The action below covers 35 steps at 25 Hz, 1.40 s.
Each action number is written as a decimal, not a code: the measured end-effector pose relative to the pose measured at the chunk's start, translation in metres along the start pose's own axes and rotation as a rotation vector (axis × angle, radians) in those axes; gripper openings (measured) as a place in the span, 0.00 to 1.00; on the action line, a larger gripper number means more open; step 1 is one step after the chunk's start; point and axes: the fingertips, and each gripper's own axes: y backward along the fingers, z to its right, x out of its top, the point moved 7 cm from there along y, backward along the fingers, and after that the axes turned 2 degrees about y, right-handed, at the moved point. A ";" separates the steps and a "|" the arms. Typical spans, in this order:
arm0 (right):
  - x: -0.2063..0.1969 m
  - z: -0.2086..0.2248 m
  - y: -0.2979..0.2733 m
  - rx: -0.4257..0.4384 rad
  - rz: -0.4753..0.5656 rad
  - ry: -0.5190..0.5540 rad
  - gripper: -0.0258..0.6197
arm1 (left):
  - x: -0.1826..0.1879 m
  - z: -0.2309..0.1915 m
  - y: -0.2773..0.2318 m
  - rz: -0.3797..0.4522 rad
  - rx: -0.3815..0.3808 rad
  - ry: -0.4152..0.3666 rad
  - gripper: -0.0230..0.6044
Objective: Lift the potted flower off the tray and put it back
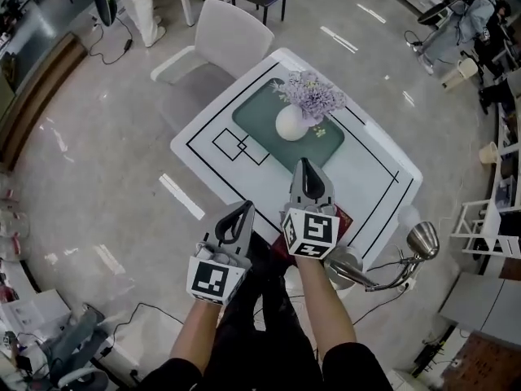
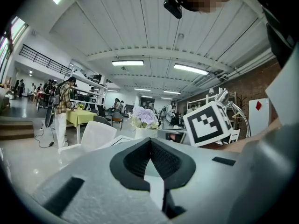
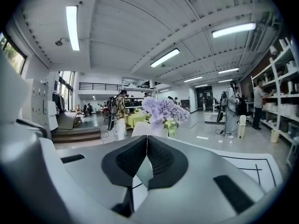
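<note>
Potted flower (image 1: pixel 296 114) on tray (image 1: pixel 253 113), clear of left claw (image 1: pixel 246 206) and right claw (image 1: pixel 304 163), both pressed together near table (image 1: pixel 368 177) edge.

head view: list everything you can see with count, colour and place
table: one, white with black lines, middle of the floor
tray: one, dark green, on the table's far half
potted flower: one, round white pot with lilac blooms, standing on the tray
chair: one, white, at the table's far side
desk lamp: one, silver, by the table's near right corner
left claw: one, grey, shut and empty, at the table's near edge
right claw: one, grey, shut and empty, over the table, pointing at the potted flower
</note>
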 end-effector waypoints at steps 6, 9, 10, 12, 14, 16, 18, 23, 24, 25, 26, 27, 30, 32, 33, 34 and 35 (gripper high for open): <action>-0.029 0.013 -0.064 -0.029 0.006 0.017 0.05 | -0.022 -0.020 -0.006 -0.055 -0.004 0.038 0.04; -0.043 0.019 -0.090 -0.052 0.016 0.021 0.20 | -0.039 -0.029 -0.007 -0.087 0.001 0.061 0.04; -0.045 0.021 -0.098 -0.057 0.023 0.024 0.25 | -0.044 -0.031 -0.008 -0.096 0.004 0.069 0.04; -0.048 0.024 -0.113 -0.063 0.038 0.024 0.37 | -0.052 -0.034 -0.007 -0.115 0.007 0.080 0.04; -0.047 0.029 -0.125 -0.076 0.056 0.026 0.44 | -0.059 -0.034 -0.006 -0.134 -0.004 0.078 0.04; -0.043 0.035 -0.136 -0.090 0.074 0.047 0.47 | -0.064 -0.033 -0.006 -0.139 -0.012 0.085 0.04; -0.039 0.037 -0.146 -0.101 0.090 0.056 0.47 | -0.069 -0.033 -0.004 -0.147 -0.011 0.093 0.04; -0.041 0.044 -0.168 -0.116 0.100 0.074 0.47 | -0.082 -0.037 0.003 -0.173 0.004 0.099 0.04; -0.041 0.044 -0.171 -0.117 0.100 0.082 0.47 | -0.082 -0.039 0.004 -0.175 0.007 0.101 0.04; -0.040 0.043 -0.174 -0.119 0.098 0.087 0.47 | -0.083 -0.040 0.005 -0.177 0.011 0.103 0.04; -0.041 0.043 -0.177 -0.122 0.094 0.089 0.47 | -0.083 -0.041 0.006 -0.179 0.015 0.106 0.04; -0.041 0.043 -0.180 -0.125 0.086 0.089 0.47 | -0.083 -0.043 0.007 -0.179 0.019 0.108 0.04; -0.045 0.044 -0.185 -0.134 0.056 0.091 0.46 | -0.083 -0.046 0.008 -0.180 0.024 0.106 0.04; -0.045 0.044 -0.185 -0.129 0.049 0.089 0.44 | -0.084 -0.047 0.007 -0.180 0.024 0.105 0.04; -0.045 0.044 -0.184 -0.122 0.046 0.091 0.44 | -0.084 -0.048 0.007 -0.180 0.025 0.106 0.04; -0.045 0.043 -0.184 -0.113 0.043 0.096 0.43 | -0.084 -0.048 0.007 -0.179 0.025 0.108 0.04; -0.044 0.043 -0.183 -0.104 0.041 0.104 0.43 | -0.084 -0.049 0.007 -0.179 0.026 0.109 0.04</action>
